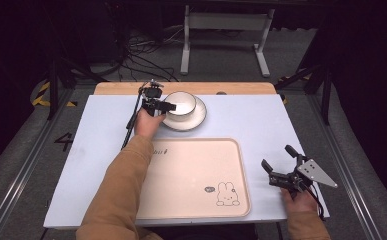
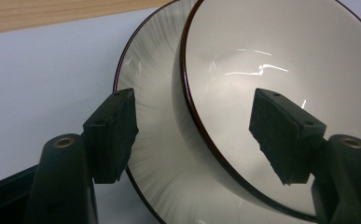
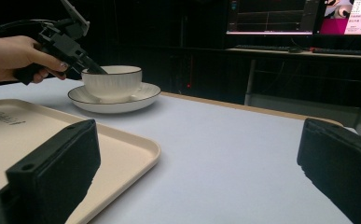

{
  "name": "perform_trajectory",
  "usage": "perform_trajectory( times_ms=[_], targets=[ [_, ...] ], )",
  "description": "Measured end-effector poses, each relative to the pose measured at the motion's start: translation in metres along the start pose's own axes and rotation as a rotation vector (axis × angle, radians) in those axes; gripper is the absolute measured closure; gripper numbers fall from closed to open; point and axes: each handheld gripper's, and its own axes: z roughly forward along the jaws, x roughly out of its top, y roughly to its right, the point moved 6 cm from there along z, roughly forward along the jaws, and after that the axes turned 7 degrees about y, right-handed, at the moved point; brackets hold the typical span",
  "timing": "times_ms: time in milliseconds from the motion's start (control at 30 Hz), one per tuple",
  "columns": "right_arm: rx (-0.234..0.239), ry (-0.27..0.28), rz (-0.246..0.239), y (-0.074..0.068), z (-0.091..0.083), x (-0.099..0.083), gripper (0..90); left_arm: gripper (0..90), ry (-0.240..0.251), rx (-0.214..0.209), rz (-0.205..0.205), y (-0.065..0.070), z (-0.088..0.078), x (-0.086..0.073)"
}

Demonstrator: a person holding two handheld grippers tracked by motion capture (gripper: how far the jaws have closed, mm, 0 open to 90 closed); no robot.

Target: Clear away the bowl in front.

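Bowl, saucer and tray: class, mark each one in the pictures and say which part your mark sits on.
bowl [image 1: 181, 103], high view, on its white inside.
saucer [image 3: 143, 95], right gripper view, on its right rim.
tray [image 1: 191, 175], high view, on its bare middle.

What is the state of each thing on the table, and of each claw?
Bowl: upright, empty, standing on the saucer.
Saucer: flat on the table, under the bowl.
Tray: flat, empty.
Left claw: open, jaws astride the bowl's rim.
Right claw: open, holding nothing, right of the tray.
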Motion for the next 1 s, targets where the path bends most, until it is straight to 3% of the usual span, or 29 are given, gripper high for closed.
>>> perform_trajectory(
  times_ms=[167,233,433,600,767,1000],
  targets=[
    [0.001,0.001,0.0,-0.0001,0.0,0.0,0.1,42.5,-0.033,-0.004,-0.02,-0.0012,0.0051,-0.0035],
    [0.001,0.001,0.0,0.0,0.0,0.0,0.1,44.9,-0.028,-0.005,-0.044,-0.0012,0.0064,-0.0036],
    [0.002,0.001,0.0,-0.0001,0.0,0.0,0.1,48.5,-0.034,-0.002,-0.051,0.0002,0.0076,-0.0035],
    [0.003,0.0,0.0,-0.0002,0.0,0.0,0.1,61.2,-0.048,0.015,-0.06,0.003,0.008,-0.0022],
    [0.002,0.001,0.001,-0.0003,-0.0001,0.0001,0.1,68.1,-0.069,0.052,-0.081,0.0037,0.009,-0.0001],
    [0.003,0.002,0.001,-0.0004,-0.0002,0.0001,0.1,75.9,-0.071,0.065,-0.114,0.0023,0.0091,0.0014]
  ],
)
